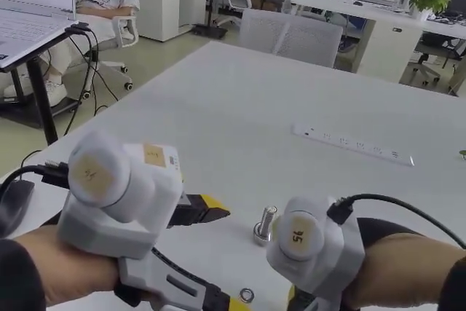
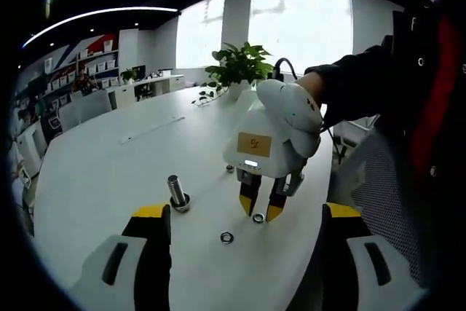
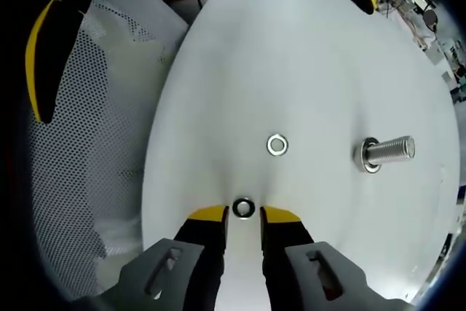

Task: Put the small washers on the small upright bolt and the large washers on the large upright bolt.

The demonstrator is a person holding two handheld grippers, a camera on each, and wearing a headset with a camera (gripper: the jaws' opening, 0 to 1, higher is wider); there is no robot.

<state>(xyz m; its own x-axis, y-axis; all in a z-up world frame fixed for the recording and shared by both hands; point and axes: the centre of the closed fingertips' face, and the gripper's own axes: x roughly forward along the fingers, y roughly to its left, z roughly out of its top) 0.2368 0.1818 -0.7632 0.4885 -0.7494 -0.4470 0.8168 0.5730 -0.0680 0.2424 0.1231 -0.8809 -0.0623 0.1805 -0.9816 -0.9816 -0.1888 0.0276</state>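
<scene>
On the white table [image 1: 240,107] in the head view, an upright bolt [image 1: 266,222] stands between the two grippers, and a loose washer [image 1: 247,295] lies flat near the bottom edge. The left gripper [image 1: 222,256] sits at the left with its jaws spread wide. The right gripper [image 1: 293,296] points down beside the bolt, its tips mostly hidden under its body. A power strip [image 1: 353,143] lies well beyond.

From the left gripper view, its own jaws stand far apart, holding nothing. The right gripper's tips stand on either side of a second washer [image 2: 258,218], with the loose washer just nearer the camera.

From the right gripper view, the jaws are slightly parted and the second washer lies flat on the table between the yellow tips. The loose washer lies ahead, the bolt off to the right
</scene>
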